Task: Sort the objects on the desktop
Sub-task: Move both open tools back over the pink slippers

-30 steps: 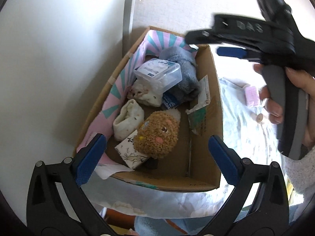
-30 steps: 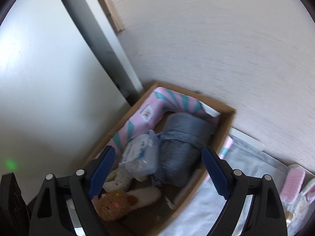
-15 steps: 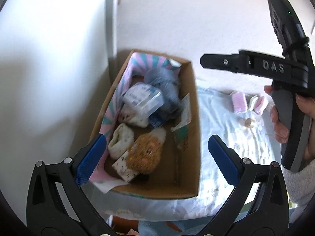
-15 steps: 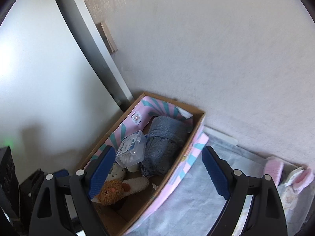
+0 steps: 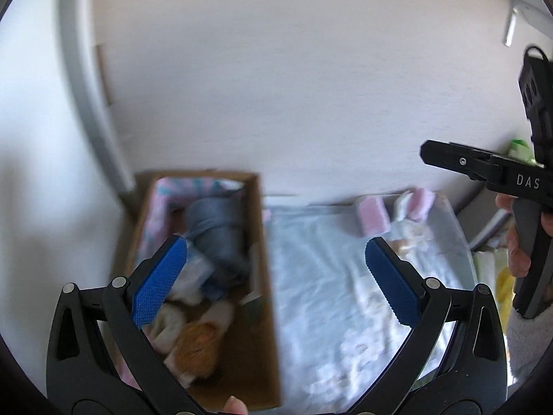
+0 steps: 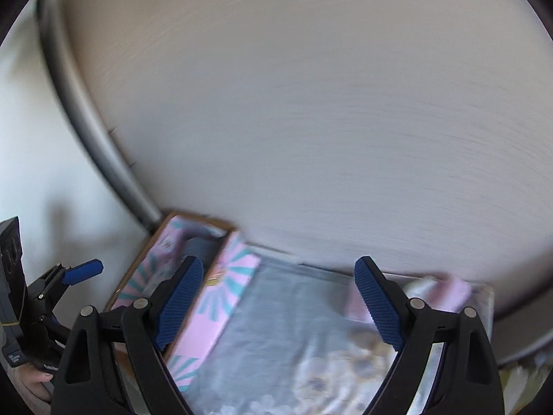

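A cardboard box [image 5: 266, 311] with a pink and teal liner stands at the left against the wall; it also shows in the right wrist view [image 6: 221, 290]. It holds a grey rolled cloth [image 5: 217, 235], a brown plush toy [image 5: 197, 346] and white items. My left gripper [image 5: 276, 283] is open and empty, raised above the box's right side. My right gripper [image 6: 276, 301] is open and empty above the pale blue cloth [image 6: 287, 328]; it also appears at the right of the left wrist view [image 5: 484, 169]. Pink items [image 5: 373, 218] lie at the cloth's far edge.
A pale wall [image 5: 276, 86] rises right behind the box and cloth. A grey vertical frame [image 5: 86, 86] stands at the left. Folded yellow and white things [image 5: 494, 276] lie beyond the cloth's right edge. The view is motion-blurred.
Both grippers have pulled up and back from the box and swung right. The box now looks smaller and lower in both views. Both grippers stay open and empty.
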The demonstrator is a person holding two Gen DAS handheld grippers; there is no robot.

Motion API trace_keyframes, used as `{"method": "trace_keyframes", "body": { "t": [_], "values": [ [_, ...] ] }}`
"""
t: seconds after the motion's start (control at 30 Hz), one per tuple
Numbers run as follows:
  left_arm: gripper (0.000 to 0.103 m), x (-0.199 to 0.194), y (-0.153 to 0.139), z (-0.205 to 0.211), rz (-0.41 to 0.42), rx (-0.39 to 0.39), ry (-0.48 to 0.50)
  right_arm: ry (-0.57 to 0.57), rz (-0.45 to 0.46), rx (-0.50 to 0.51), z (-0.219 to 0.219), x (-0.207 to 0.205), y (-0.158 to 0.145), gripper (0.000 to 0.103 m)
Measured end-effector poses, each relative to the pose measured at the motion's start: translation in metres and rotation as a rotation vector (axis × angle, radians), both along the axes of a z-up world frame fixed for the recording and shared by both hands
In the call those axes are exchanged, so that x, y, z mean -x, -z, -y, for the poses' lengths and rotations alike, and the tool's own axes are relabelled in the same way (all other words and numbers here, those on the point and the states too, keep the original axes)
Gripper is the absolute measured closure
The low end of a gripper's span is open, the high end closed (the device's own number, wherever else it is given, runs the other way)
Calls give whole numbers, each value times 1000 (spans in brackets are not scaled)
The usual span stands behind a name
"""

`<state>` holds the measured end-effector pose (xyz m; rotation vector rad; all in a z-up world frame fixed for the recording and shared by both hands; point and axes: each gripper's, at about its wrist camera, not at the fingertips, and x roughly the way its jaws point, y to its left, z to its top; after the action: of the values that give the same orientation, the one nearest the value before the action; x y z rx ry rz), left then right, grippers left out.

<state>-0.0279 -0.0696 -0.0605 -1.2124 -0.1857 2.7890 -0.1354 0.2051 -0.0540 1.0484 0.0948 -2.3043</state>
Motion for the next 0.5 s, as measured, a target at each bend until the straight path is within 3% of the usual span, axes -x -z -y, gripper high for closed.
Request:
{"method": "trace_keyframes", "body": {
  "t": [0.27,0.5],
  "values": [
    [0,44,17,-65,51,-90,148,224,69,29,-100,25,21,15],
    [0,83,55,-127,138,-119,249,265,140,43,-154,42,57,15]
  ]
}}
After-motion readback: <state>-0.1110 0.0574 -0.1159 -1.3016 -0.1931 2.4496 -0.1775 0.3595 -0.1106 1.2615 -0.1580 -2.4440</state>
